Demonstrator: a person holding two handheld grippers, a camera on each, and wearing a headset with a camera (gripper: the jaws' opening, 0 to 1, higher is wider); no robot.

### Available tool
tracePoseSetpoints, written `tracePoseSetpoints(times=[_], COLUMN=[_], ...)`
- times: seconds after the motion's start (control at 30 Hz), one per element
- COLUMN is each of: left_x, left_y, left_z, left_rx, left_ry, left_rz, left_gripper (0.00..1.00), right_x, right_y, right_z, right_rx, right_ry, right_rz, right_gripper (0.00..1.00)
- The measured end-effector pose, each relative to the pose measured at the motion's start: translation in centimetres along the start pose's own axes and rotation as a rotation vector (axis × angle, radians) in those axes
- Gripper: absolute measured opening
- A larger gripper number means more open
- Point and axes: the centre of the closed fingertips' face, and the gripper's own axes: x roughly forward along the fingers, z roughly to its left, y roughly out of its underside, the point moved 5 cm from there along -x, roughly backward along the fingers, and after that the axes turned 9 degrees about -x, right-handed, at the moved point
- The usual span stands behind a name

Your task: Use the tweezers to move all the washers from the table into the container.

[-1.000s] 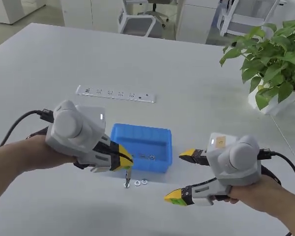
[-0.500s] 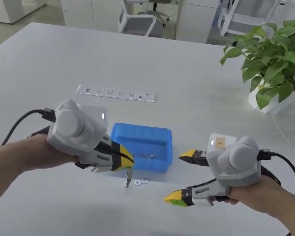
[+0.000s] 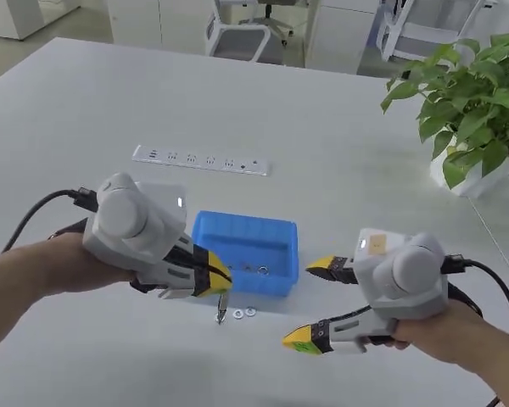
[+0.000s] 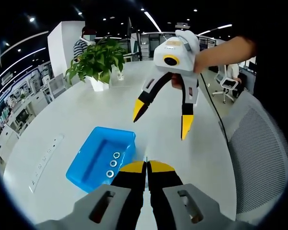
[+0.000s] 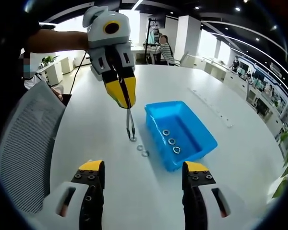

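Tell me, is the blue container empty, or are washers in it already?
Not empty. The blue container holds three washers, in a row on its floor.

Head cam: high, near side, looking down. Gripper cams: low, close, facing each other left-right. All three share the blue rectangular plastic tray (image 3: 242,222).

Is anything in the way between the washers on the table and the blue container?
Nothing visible. The washers lie on bare table just outside the container, so only its near wall needs clearing. The tweezers, in the left tongs, point down at the end washer.
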Motion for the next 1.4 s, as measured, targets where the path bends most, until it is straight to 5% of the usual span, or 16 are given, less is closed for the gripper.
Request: tracePoseSetpoints(times=[0.27, 0.6, 1.07, 1.4], left_x=[-0.2, 0.0, 0.1, 0.1], left_y=[0.1, -0.2, 0.0, 0.1], left_z=[0.1, 0.0, 0.6, 0.9], left_rx=[0.008, 0.031, 0.033, 0.024], left_ry=[0.007, 0.048, 0.083, 0.087], left_rz=[0.005, 0.026, 0.043, 0.043], left_gripper=[0.05, 0.05, 0.05, 0.05], right_x=[1.0, 3.2, 6.6, 8.7], right_y=[-1.1, -2.5, -3.9, -4.2], right_z=[0.1, 0.2, 0.8, 1.2], right_rx=[-0.045, -0.133, -0.244, -0.277], right_ry=[-0.051, -0.138, -0.258, -0.29], right_rz=[-0.039, -0.06, -0.06, -0.042], right_gripper=[0.57, 0.35, 0.24, 0.15])
